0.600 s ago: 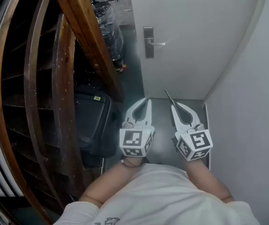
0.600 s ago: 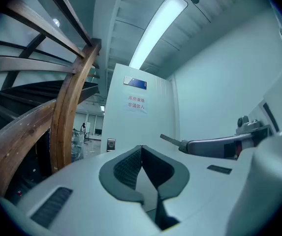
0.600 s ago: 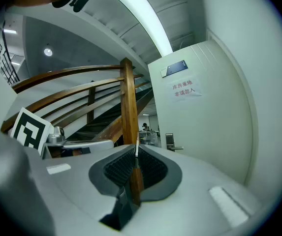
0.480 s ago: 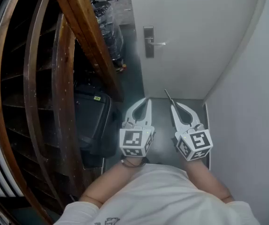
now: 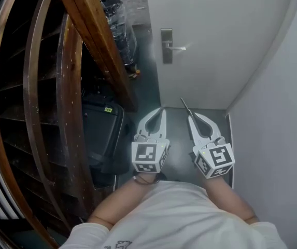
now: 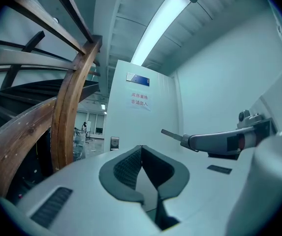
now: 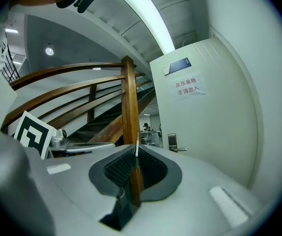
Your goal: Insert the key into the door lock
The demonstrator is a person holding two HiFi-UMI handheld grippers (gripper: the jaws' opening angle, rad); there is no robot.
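Note:
A white door (image 5: 215,40) stands ahead with a metal lock plate and lever handle (image 5: 167,45), also small in the right gripper view as the lock plate (image 7: 172,142) and in the left gripper view as the lock plate (image 6: 114,143). My right gripper (image 5: 189,116) is shut on a thin key (image 5: 185,106); the key (image 7: 136,151) sticks out past the jaw tips, well short of the door. My left gripper (image 5: 160,110) is shut with nothing in it, side by side with the right one.
A curved wooden stair rail (image 5: 99,40) and steps fill the left. A dark bag (image 5: 102,134) lies under the stairs. A white wall (image 5: 278,118) closes the right side. A paper sign (image 7: 186,87) hangs on the door.
The view has shifted slightly; the door handle sits a little further right and lower in the head view. Both grippers keep their pose.

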